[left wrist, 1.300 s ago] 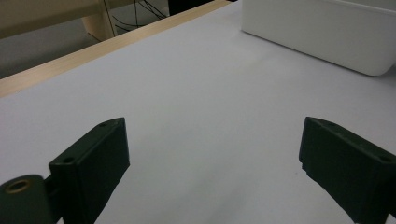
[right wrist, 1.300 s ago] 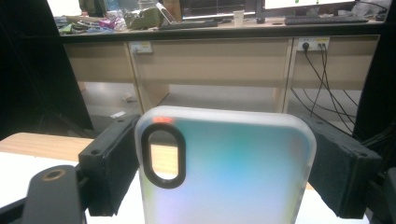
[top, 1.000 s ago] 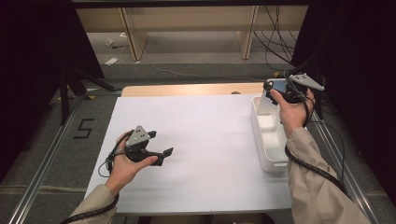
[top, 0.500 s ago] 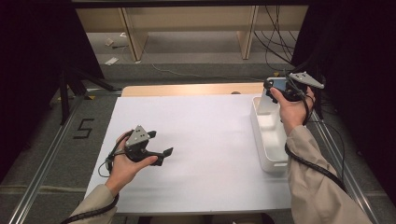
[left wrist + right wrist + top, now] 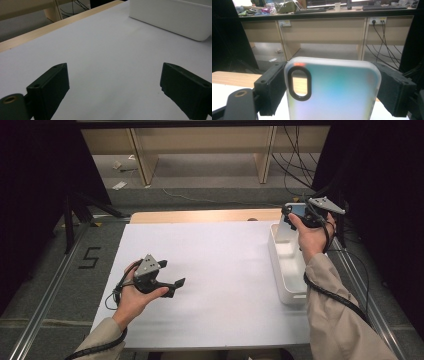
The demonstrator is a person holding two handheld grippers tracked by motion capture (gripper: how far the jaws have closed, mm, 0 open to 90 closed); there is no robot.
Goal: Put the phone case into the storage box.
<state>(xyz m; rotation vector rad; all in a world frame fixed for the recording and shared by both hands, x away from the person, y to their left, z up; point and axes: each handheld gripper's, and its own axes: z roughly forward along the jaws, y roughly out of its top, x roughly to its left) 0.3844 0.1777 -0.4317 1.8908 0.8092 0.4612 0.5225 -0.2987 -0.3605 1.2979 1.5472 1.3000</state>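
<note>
Nothing has shifted since the earlier frames: both hands sit where they were, and the case is held in the same place. My right gripper (image 5: 292,216) is raised over the far end of the long white plastic bin (image 5: 289,279) at the table's right edge, its jaws set wide and pressing on the two long edges of a translucent, pale blue-green phone case (image 5: 332,90) with rounded corners and a black-ringed oval camera cutout. In the right gripper view the case stands upright between the black foam pads (image 5: 272,87), clamped across its width.

I judge it very light and thin, a flexible shell that will bow if squeezed harder, and its smooth sides could slip against the pads. Holding it across the edges, as now, looks right to me; pinching a corner would let it twist.

My left gripper (image 5: 175,285) hovers low over the white table sheet (image 5: 220,270) near its left side, jaws spread wide and empty.
</note>
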